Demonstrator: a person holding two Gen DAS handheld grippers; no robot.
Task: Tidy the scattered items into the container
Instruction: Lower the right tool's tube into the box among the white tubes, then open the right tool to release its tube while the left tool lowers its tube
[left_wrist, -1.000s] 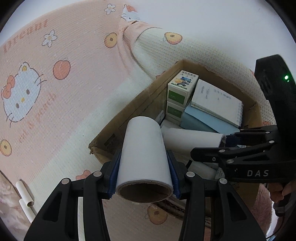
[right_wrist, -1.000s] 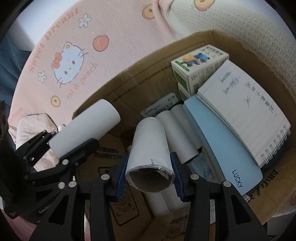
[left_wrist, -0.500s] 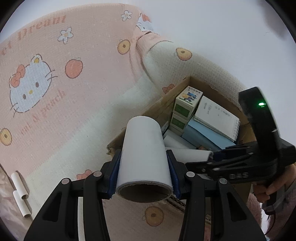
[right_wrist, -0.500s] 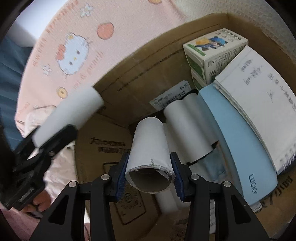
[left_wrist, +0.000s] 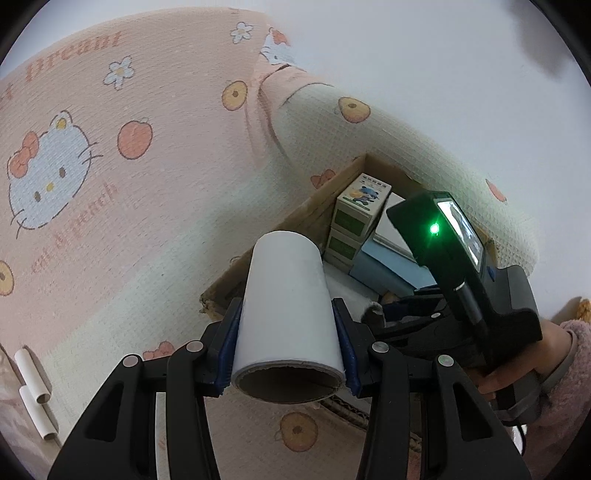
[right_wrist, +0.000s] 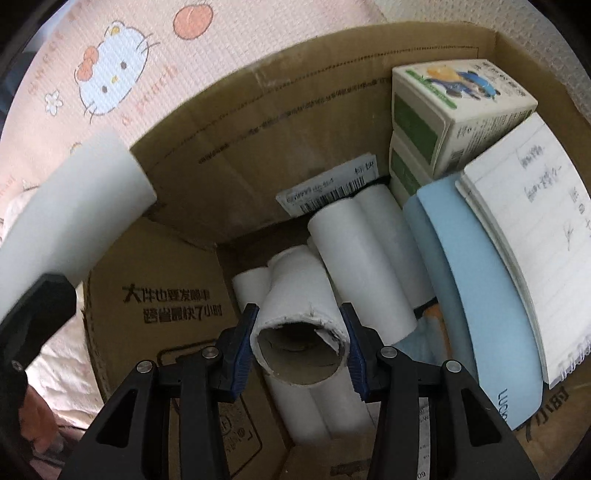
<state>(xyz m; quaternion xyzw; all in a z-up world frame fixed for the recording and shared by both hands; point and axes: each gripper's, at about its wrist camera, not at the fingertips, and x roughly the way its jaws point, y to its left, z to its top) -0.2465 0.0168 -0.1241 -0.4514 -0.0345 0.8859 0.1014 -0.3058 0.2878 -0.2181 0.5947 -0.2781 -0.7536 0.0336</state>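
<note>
Right gripper (right_wrist: 299, 347) clenched on white paper tube (right_wrist: 295, 291) with ragged torn rim, brown card inside; long axis along fingers, low inside cardboard box (right_wrist: 221, 147) over pile of white tubes (right_wrist: 362, 258). Also in box: green-white cartons (right_wrist: 454, 107) at far corner, blue foam pad (right_wrist: 476, 295), lined spiral notebook (right_wrist: 535, 236) along right wall. Left gripper (left_wrist: 288, 350) grasps smooth white roll (left_wrist: 288, 306), axis pointing forward, above box's near-left edge. Box sits on waffle-textured pink Hello Kitty blanket (left_wrist: 110, 184).

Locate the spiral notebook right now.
Right wrist view, far right: the spiral notebook lies inside the cardboard box, on the blue folder, just below the stacked green-and-white cartons.
</note>
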